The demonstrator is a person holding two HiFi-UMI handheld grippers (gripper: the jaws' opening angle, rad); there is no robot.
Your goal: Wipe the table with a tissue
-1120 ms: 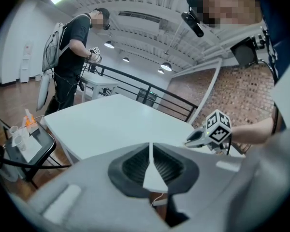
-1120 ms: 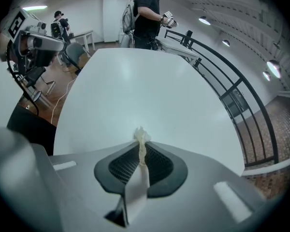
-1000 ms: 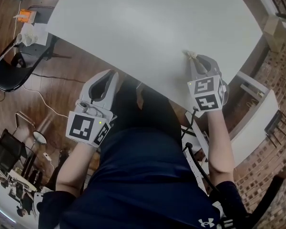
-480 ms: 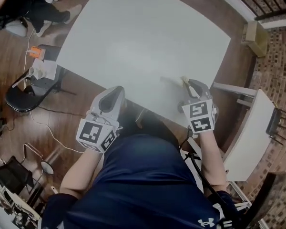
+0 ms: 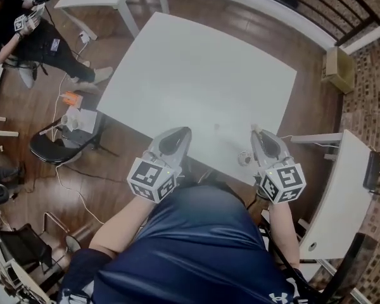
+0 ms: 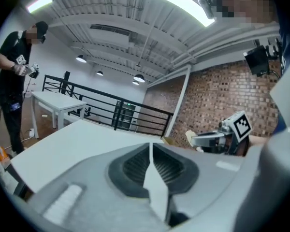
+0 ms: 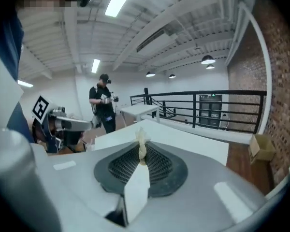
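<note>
left tool (image 5: 178, 133) and right tool (image 5: 256, 133), tipped with tissue (image 5: 253, 128), overlap the white table's (image 5: 202, 75) near edge.

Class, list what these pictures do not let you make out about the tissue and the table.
1. The tissue: the right gripper view shows only a twisted tip; the shut right hand-held gripper hides the rest.
2. Whether it touches the table: in the head view, the gripper's body covers the contact.
3. A small pale object beside that gripper, head view: too small to identify.

The head view looks steeply down from high above the tabletop (image 5: 196, 75). Both gripper views sit low at the tabletop's near edge, close behind their jaws, facing across it. All three views share the tabletop.
</note>
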